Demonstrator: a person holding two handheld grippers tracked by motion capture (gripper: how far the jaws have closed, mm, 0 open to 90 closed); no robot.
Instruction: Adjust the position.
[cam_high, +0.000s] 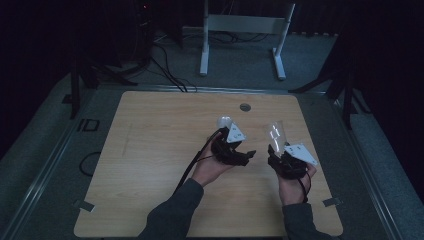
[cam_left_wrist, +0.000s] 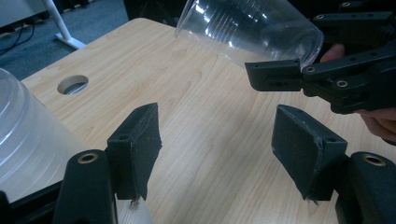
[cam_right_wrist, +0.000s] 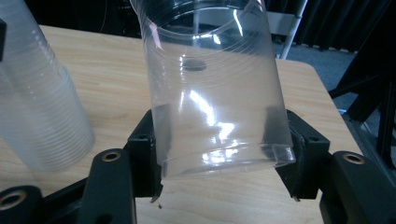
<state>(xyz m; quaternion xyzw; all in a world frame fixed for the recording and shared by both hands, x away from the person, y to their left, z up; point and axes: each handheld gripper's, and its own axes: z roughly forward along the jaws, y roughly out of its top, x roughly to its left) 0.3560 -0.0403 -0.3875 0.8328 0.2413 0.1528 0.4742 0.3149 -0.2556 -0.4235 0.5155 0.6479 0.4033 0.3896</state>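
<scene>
Looks like 1 clear cup (cam_right_wrist: 210, 84) is off the stack (cam_left_wrist: 23, 135), clamped by its base in the right gripper (cam_right_wrist: 222, 140) over the table's (cam_left_wrist: 210, 93) right side, left gripper (cam_left_wrist: 224, 140) empty, jaws apart, so probably just setting it down remains.

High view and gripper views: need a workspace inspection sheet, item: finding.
Surface: wooden table, bare, round hole near the far edge.
Job's things: clear cup, tilted, clamped near its base; stack of frosted cups beside the left gripper, outside its fingers; how it is supported is unclear.
Clutter: nothing seen.
Grippers: left gripper fingers apart, nothing between; right gripper shut on the clear cup.
Cables: black cable trails from the left gripper over the table; floor cables behind.
Surroundings: white stand legs, dark room.
</scene>
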